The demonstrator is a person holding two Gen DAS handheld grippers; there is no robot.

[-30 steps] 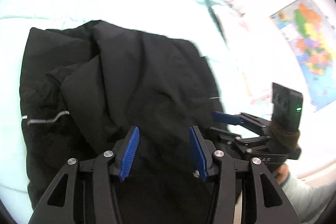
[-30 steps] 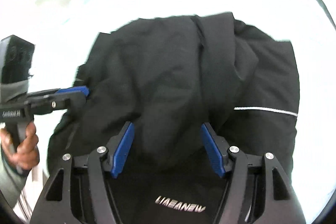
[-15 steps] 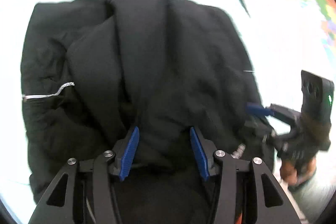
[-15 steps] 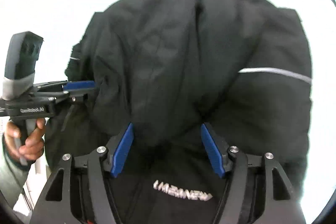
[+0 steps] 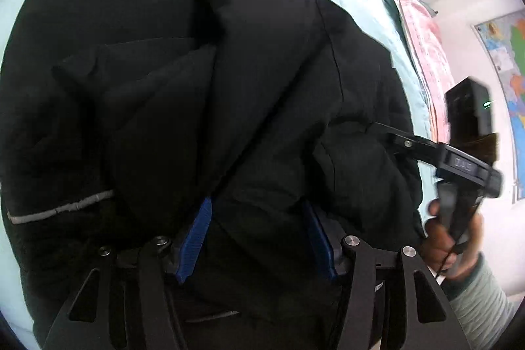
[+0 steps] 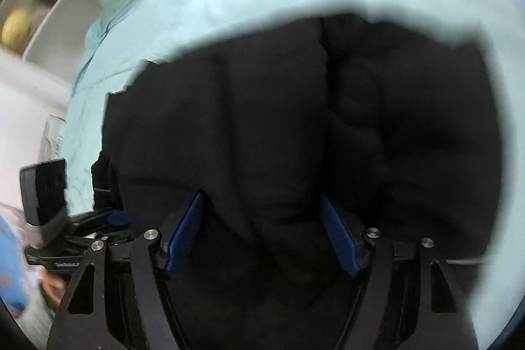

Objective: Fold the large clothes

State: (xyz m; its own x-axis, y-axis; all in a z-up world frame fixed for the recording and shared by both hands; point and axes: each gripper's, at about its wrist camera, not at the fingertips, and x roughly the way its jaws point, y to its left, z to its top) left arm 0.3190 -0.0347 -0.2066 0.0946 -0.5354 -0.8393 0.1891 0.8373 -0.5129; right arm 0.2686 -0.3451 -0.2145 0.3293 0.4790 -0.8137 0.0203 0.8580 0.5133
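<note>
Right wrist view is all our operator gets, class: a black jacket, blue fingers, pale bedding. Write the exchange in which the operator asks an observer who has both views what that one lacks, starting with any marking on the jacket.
Operator: Does the jacket carry any marking?
Observer: Yes. The left wrist view shows a grey reflective stripe near the left edge of the black jacket.
Operator: Where does my right gripper sit?
Observer: The right gripper reaches in at the jacket's right edge, its tips sunk in the fabric.
Operator: What is beyond that edge?
Observer: A coloured map hangs on the wall.
</note>
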